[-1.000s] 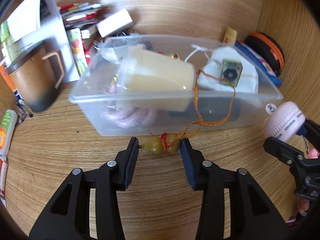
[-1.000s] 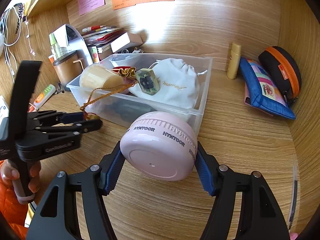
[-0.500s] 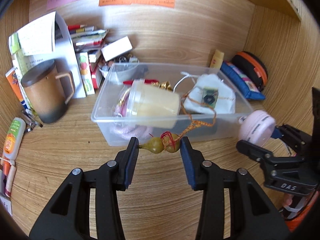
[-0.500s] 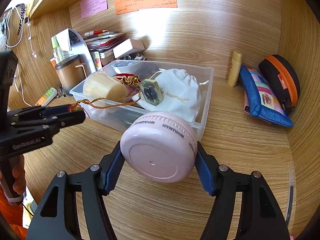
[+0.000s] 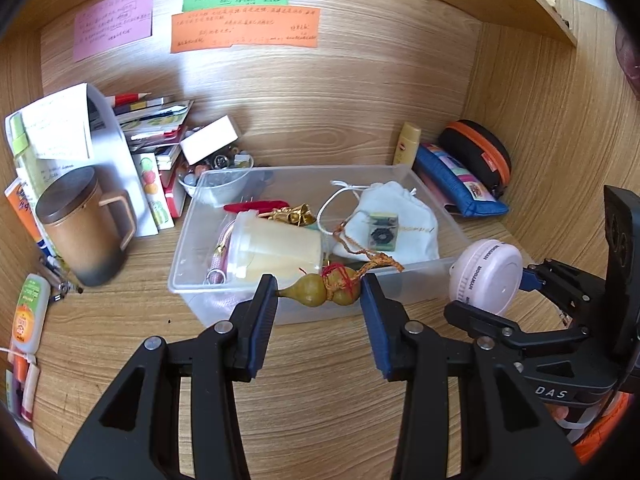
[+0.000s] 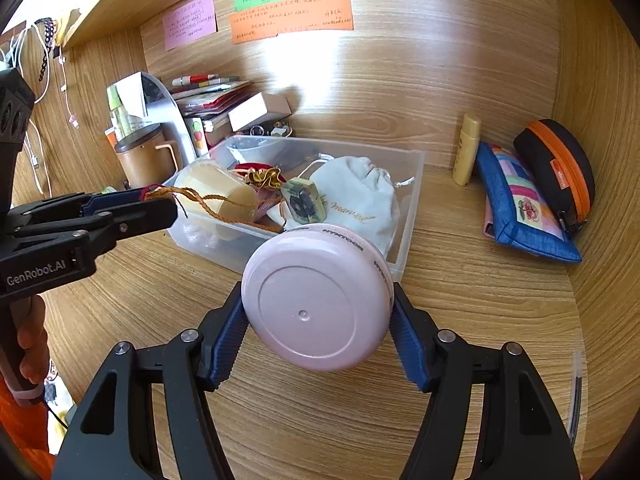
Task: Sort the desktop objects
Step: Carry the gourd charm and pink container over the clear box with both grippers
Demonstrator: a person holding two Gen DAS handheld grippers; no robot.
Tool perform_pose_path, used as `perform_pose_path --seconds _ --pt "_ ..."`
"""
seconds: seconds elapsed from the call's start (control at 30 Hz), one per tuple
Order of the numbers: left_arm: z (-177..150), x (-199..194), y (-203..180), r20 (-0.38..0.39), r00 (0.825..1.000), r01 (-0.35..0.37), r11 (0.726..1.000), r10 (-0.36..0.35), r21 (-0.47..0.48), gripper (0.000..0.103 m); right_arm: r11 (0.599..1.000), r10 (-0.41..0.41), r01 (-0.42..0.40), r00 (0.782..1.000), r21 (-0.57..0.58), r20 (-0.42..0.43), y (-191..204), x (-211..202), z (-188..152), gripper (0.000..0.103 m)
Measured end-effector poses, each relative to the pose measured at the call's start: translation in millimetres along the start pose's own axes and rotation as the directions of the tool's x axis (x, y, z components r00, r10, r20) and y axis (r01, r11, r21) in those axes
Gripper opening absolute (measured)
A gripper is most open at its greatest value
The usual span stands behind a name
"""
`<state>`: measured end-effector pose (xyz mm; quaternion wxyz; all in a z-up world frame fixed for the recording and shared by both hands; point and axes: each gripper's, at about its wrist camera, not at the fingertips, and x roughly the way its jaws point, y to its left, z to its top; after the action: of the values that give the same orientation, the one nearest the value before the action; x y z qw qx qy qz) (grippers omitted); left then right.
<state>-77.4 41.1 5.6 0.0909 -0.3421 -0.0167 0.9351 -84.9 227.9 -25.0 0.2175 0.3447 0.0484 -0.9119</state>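
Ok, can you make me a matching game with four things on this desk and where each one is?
Things:
1. little gourd charm
2. pink round case
3. white drawstring pouch
4. brown mug

Places:
A. inside the clear bin
B. between the left gripper fingers
C. on the desk, left of the clear bin
D. held in the right gripper

Pairs: 1-B, 2-D, 3-A, 4-C
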Motion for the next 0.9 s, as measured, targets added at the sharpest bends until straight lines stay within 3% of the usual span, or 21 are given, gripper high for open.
perform_pose_path --seconds 0.4,0.9 --pt "24.2 7.2 1.3 0.021 0.999 0.028 0.999 -0.028 0.017 0.042 1.000 -0.021 0.021 0.999 -0.002 0.040 -5.0 -8.2 19.8 0.063" --pt "45.7 35.6 9.8 -0.004 1.000 0.027 0.999 -0.027 0.029 0.042 0.999 -0.035 0.036 0.999 -0.019 0.033 -14.2 18.5 50.7 0.063"
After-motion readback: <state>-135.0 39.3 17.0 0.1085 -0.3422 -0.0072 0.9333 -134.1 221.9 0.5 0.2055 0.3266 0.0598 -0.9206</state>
